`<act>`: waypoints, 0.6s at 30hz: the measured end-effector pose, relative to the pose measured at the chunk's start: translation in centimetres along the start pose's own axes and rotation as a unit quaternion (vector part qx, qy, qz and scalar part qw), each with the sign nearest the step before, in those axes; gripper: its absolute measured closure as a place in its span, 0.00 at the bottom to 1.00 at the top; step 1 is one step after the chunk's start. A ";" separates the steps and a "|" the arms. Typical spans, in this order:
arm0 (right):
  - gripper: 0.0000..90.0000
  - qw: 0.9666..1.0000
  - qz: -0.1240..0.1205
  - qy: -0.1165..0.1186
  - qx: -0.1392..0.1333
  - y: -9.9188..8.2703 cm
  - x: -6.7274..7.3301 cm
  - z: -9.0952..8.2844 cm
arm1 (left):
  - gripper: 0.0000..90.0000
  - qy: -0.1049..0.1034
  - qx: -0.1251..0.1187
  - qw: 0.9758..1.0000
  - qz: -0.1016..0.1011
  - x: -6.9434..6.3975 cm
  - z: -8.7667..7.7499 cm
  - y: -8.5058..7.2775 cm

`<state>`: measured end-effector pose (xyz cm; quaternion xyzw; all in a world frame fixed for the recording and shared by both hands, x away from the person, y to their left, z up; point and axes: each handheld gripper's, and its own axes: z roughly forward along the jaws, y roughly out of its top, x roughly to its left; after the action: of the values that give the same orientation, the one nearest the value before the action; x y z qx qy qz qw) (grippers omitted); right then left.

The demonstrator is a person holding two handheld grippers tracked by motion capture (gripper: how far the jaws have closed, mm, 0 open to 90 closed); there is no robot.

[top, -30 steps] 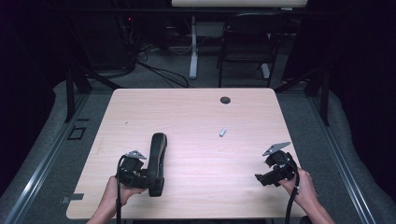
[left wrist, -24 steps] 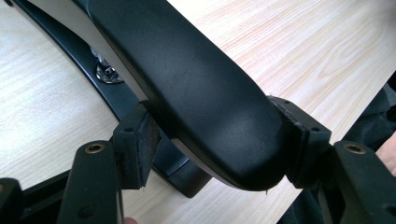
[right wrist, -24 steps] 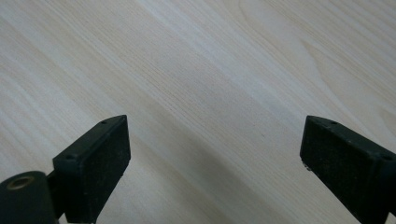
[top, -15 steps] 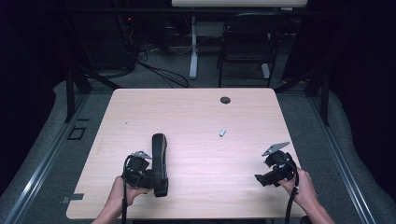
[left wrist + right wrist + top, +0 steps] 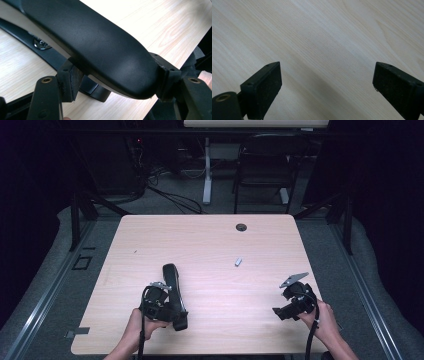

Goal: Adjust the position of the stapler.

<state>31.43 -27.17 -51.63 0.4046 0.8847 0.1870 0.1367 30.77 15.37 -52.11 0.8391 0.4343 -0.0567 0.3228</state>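
Note:
A long black padded armrest [image 5: 171, 277] lies on the light wooden table [image 5: 210, 240], running from mid-left towards the near edge. My left gripper [image 5: 173, 305] comes at its near end from the left and is shut on it. In the left gripper view both pads press the rounded end of the armrest [image 5: 100, 50], one on each side, and a black mounting plate with a metal screw [image 5: 41, 45] shows under the pad. My right gripper [image 5: 278, 312] rests at the near right, held by a hand. Its jaws stand wide open over bare wood [image 5: 327, 87].
A small silver piece [image 5: 238, 262] lies right of the table's centre. A black cable grommet [image 5: 241, 227] sits near the far edge. Beyond the table stand a dark chair [image 5: 265, 165] and a white desk leg [image 5: 206, 175], with cables on the floor.
My left gripper has moved to the right with the armrest, swinging the armrest's near end rightwards. The right gripper has stayed put.

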 end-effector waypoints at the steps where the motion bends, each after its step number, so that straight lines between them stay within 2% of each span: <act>1: 0.09 1.000 -0.002 -0.002 0.001 0.0 0.0 0.0 | 0.38 -0.001 0.001 1.000 0.002 -0.1 0.1 0.1; 6: 0.09 1.000 0.000 0.002 -0.003 0.0 0.1 0.1 | 0.38 -0.005 0.005 1.000 0.003 -0.6 0.8 0.6; 11: 0.09 1.000 -0.005 0.002 0.000 0.1 0.1 0.1 | 0.38 -0.006 0.007 1.000 0.015 -1.2 1.7 1.1; 13: 0.09 1.000 -0.005 0.004 0.000 0.1 0.1 0.1 | 0.39 0.001 0.011 0.999 0.037 -1.8 2.4 1.7; 15: 0.09 1.000 -0.005 0.006 0.000 0.1 0.1 0.1 | 0.43 0.003 0.012 0.999 0.051 -2.3 2.7 2.0; 18: 0.09 1.000 0.000 0.011 -0.006 0.1 0.1 0.1 | 0.40 0.011 0.021 0.997 0.070 -2.5 2.7 2.1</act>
<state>31.47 -27.02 -51.73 0.4015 0.8852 0.1965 0.1289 31.31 11.16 -52.28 0.8745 0.3772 -0.0337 0.3031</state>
